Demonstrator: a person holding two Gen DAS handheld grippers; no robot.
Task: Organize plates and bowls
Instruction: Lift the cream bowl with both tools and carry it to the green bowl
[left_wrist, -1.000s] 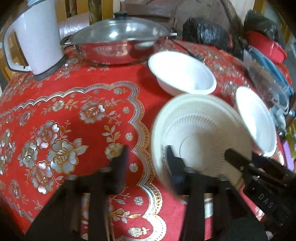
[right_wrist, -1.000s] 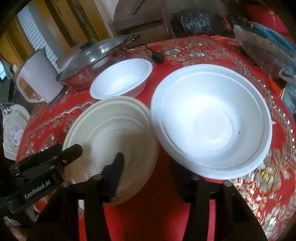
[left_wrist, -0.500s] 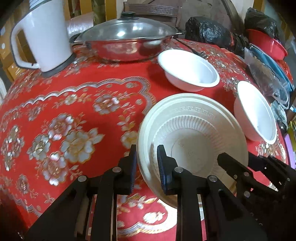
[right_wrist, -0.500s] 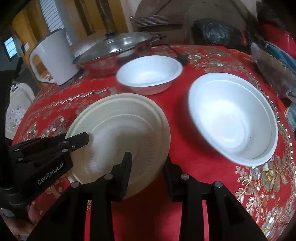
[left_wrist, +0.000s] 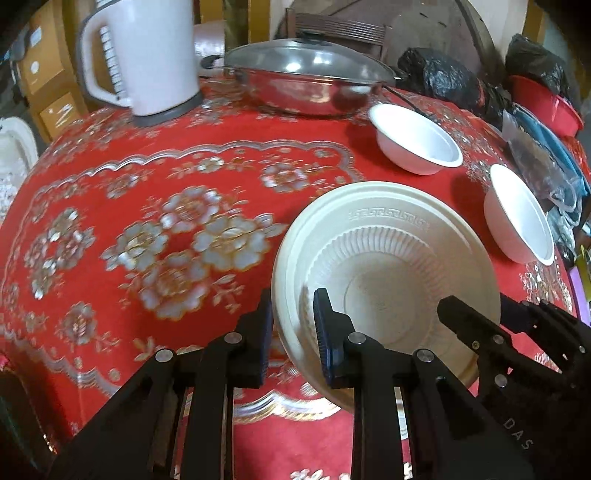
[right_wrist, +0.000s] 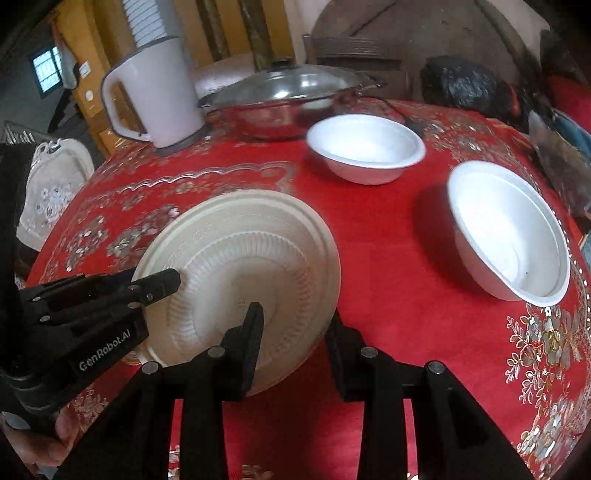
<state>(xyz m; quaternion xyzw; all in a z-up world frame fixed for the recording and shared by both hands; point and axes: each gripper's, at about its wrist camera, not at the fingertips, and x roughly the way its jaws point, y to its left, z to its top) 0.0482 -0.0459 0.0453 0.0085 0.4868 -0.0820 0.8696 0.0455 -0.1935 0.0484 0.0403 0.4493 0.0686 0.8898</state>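
Between my two claws hung the cream plate (left_wrist: 391, 266), tilted, its far edge raised above the red cloth (left_wrist: 155, 192) on the surface. My left claw (left_wrist: 291, 321) was clamped on the plate's left rim, one finger under the rim and the other inside the dish. My right claw (right_wrist: 295, 332) gripped the opposite rim the same way, one finger on the ribbed inside and the other behind the edge. Both had just been closing, and the plate sat between the fingers of each. From the right wrist view I could see my left claw reaching in from the side, with part of my hand (right_wrist: 40, 443) below it.

Beyond the plate stood two white bowls, well apart from it: the far bowl (right_wrist: 365, 151) just in front of the lidded steel pan (right_wrist: 284, 99), and the near bowl (right_wrist: 509, 236) off to the right, close to the edge of the surface. Left of the pan stood a white kettle (right_wrist: 159, 96). Black bags (left_wrist: 443, 81) and a red tub (left_wrist: 546, 107) crowded the back right.
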